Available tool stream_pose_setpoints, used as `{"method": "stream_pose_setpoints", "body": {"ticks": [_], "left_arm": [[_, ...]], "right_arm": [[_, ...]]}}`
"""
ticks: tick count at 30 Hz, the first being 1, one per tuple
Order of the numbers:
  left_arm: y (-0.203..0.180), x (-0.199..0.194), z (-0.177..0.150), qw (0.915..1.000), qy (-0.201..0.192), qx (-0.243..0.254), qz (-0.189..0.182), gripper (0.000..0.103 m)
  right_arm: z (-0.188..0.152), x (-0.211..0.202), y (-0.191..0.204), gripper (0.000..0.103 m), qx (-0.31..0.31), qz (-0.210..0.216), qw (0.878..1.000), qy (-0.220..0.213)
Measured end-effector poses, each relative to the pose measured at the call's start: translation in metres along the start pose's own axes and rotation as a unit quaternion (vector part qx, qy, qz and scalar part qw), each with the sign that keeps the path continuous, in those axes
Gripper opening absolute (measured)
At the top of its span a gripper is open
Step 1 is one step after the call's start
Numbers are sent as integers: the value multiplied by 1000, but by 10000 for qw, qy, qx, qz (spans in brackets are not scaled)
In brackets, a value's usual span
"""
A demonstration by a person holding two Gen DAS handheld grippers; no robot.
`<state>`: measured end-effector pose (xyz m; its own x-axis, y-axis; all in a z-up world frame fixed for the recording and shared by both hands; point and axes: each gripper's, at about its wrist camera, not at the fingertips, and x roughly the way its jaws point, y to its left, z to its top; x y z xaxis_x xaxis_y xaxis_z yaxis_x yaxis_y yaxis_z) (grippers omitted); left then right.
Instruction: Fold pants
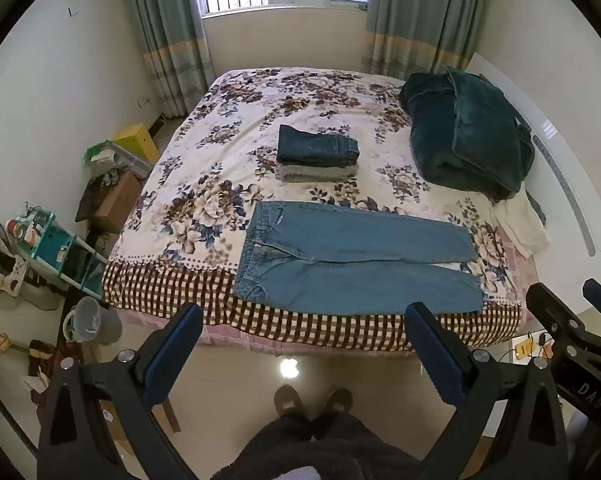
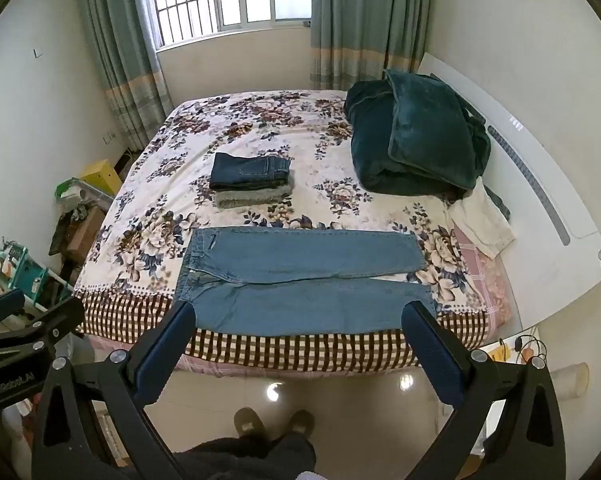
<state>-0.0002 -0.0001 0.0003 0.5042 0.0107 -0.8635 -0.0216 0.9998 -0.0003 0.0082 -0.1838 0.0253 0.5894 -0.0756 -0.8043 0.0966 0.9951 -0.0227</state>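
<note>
Light blue jeans [image 1: 352, 258] lie spread flat at the near edge of the bed, waistband to the left, legs to the right; they also show in the right wrist view [image 2: 300, 280]. My left gripper [image 1: 304, 316] is open and empty, held above the floor just short of the bed edge. My right gripper [image 2: 300, 312] is open and empty too, at the bed's near edge, and shows at the right of the left wrist view [image 1: 572, 300]. A stack of folded pants, dark jeans on grey [image 1: 318, 156], sits mid-bed; it also shows in the right wrist view [image 2: 252, 180].
The bed [image 1: 228, 148] has a floral cover with a checked border. A dark green blanket pile [image 1: 468, 132] and a white garment [image 1: 520, 220] lie at the right. Clutter, a bucket [image 1: 92, 320] and a shelf stand left of the bed. My slippered feet [image 1: 312, 400] are on the tiled floor.
</note>
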Motion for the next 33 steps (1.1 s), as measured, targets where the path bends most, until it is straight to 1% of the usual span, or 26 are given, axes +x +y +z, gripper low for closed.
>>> {"method": "stream_pose_setpoints", "body": {"ticks": [3,8,14,24,28,33], "left_arm": [[0,0,1,10000,-30,-10,10,103],[0,-3,2,10000,-63,-27,-4,103],[0,-5,15,10000,-88,-19,1,103],[-6,-15,12,9998,-180,-27,63,103],[-8,-21,15,9997,-225,-24,77,103],[-8,-22,15,9997,-238,-24,85,103]], "right_arm": [[0,-2,-1,103,25,50,10000,11],[0,-5,-1,103,0,6,10000,-12],[1,-6,-2,103,5,3,10000,-37],[1,-7,-3,103,-13,27,10000,-46],[1,-8,-4,103,-2,52,10000,-38],[6,-10,-6,103,16,65,10000,-28]]}}
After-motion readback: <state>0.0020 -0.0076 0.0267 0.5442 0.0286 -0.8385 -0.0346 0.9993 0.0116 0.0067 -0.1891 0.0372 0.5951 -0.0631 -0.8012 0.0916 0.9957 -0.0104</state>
